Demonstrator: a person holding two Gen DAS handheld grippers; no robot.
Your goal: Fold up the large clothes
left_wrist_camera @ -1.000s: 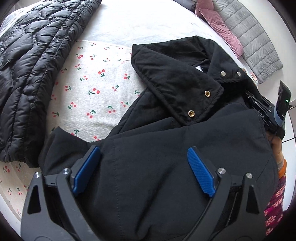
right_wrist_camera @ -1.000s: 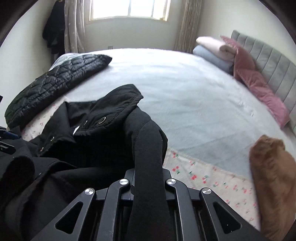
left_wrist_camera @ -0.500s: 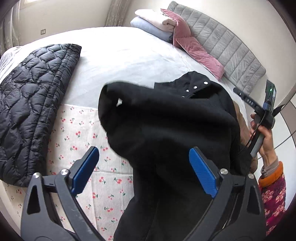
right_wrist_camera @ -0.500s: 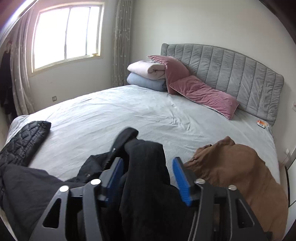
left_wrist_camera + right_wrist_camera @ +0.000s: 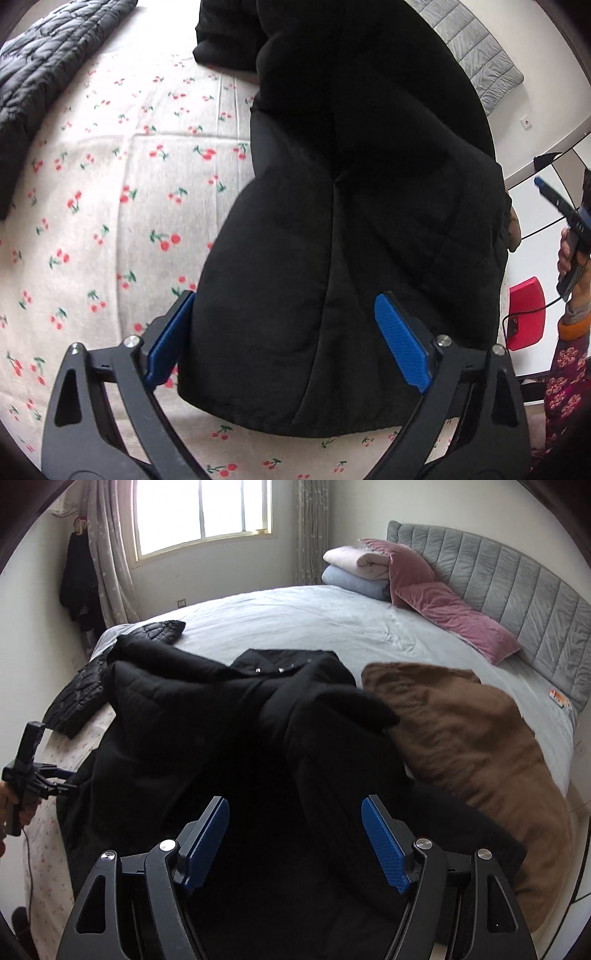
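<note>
A large black coat (image 5: 354,206) lies on the cherry-print sheet (image 5: 110,221) at the near edge of the bed. In the right wrist view the coat (image 5: 229,746) is spread in rumpled folds, with its collar and snaps at the far end. My left gripper (image 5: 284,332) is open, its blue pads either side of the coat's near end, holding nothing. My right gripper (image 5: 295,834) is open above the coat's dark fabric and holds nothing. The left gripper also shows in the right wrist view (image 5: 55,781) at the coat's left edge. The right gripper shows in the left wrist view (image 5: 554,199), off the bed's right side.
A black quilted jacket (image 5: 92,686) lies left of the coat. A brown garment (image 5: 469,738) lies right of it. Pink pillows (image 5: 450,616) and folded blankets (image 5: 354,572) sit by the grey headboard (image 5: 517,590). A red object (image 5: 526,314) sits on the floor.
Both cameras dipped back down over the bed. The coat, lifted half a second ago, now lies on the bed. My right gripper, shut on the coat a second ago, opened and let go.
</note>
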